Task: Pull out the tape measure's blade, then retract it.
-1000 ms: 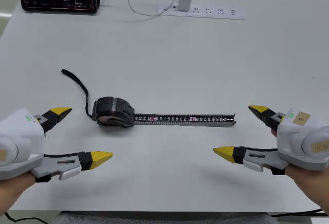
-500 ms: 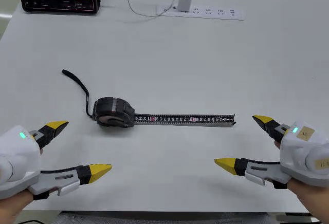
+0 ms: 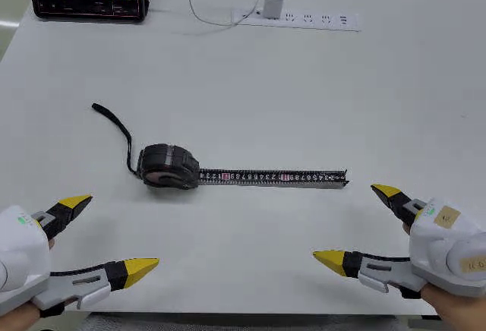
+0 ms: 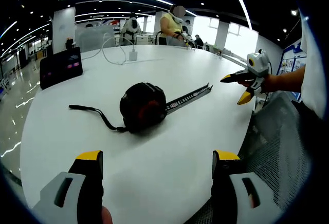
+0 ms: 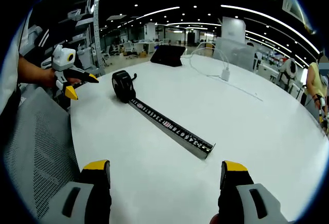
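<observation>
My left gripper [image 3: 114, 232] and right gripper [image 3: 355, 223] both hang wide open and empty, the chunky tape measure [image 3: 168, 167] lying on the table [image 3: 304, 88] between them with its thin, springy blade [image 3: 273, 177] out, probably locked, best pinched at its far tip.

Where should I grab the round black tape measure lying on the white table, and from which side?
Probably the chunky black case, pinched across its near and far rims by the open left gripper coming in from the person's left. It lies flat on its side, and its numbered metal blade sticks out rightward, so that side is blocked.
</observation>
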Action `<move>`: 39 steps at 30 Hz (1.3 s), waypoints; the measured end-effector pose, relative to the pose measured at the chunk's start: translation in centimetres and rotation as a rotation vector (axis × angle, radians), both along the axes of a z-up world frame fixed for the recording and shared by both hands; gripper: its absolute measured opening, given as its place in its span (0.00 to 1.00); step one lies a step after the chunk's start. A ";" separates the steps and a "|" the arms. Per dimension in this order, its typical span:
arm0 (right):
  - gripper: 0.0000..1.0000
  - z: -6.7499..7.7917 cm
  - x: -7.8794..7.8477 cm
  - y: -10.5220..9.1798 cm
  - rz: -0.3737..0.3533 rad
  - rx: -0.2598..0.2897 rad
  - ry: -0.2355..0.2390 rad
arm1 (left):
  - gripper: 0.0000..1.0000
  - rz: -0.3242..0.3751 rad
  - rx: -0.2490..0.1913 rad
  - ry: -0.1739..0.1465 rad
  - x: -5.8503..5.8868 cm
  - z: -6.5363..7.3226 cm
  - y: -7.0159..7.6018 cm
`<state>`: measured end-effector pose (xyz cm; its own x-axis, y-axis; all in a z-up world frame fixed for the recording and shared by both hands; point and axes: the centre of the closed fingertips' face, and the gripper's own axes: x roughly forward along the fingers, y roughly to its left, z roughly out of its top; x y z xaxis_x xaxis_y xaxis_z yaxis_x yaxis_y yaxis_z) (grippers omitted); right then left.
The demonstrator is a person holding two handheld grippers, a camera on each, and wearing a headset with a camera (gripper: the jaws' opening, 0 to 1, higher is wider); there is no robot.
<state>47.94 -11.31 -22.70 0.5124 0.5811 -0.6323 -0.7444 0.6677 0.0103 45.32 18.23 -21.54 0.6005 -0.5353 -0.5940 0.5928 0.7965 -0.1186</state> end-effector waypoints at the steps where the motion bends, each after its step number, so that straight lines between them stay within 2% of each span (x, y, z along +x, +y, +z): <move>1: 0.87 0.0 0.0 0.0 0.000 0.000 -0.001 | 0.85 0.001 -0.001 0.000 0.0 0.0 0.0; 39: 0.87 0.2 -0.1 0.1 -0.008 0.005 -0.006 | 0.84 0.004 -0.009 0.002 0.0 0.0 -0.2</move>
